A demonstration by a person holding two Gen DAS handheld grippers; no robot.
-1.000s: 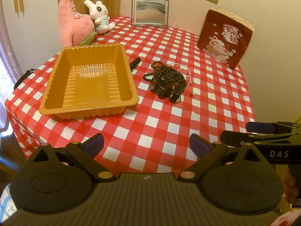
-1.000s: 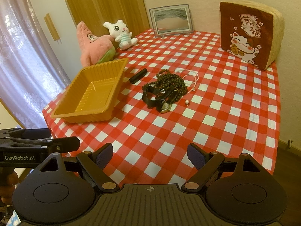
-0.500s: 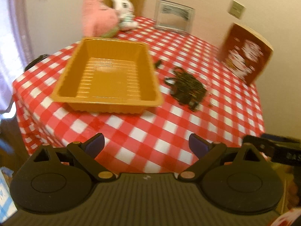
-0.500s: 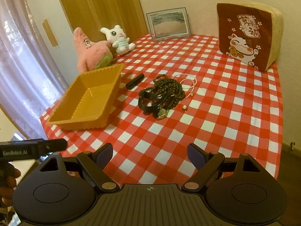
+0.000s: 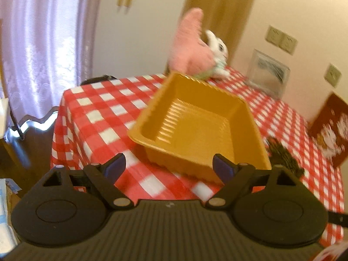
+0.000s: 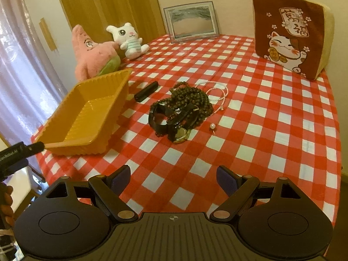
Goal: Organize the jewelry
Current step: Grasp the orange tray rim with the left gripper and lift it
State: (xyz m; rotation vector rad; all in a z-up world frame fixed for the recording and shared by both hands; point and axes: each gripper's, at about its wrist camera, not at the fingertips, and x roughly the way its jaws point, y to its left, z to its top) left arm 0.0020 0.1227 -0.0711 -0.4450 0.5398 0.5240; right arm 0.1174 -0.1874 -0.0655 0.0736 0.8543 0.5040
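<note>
1. A table has a red and white checked cloth on it.
2. An orange tray sits near the left edge of the table. Nothing is inside it.
3. A pile of jewelry lies in the middle of the table, to the right of the tray and apart from it. It has dark brown beads, black straps and a watch.
4. A thin pale bead string touches the pile at its far right side.
5. One small pearl lies alone just beside the pile.
6. A short black stick lies between the tray and the pile.
7. The left gripper is right in front of the tray's near corner. Its jaws stand wide and have just been closing a little. Nothing is between them. That picture is blurry.
8. The right gripper hangs over the near side of the table, well apart from the jewelry. Its jaws are wide and hold nothing.
9. A pink star toy, a white bunny toy, a picture frame and a cat cushion stand at the back.
</note>
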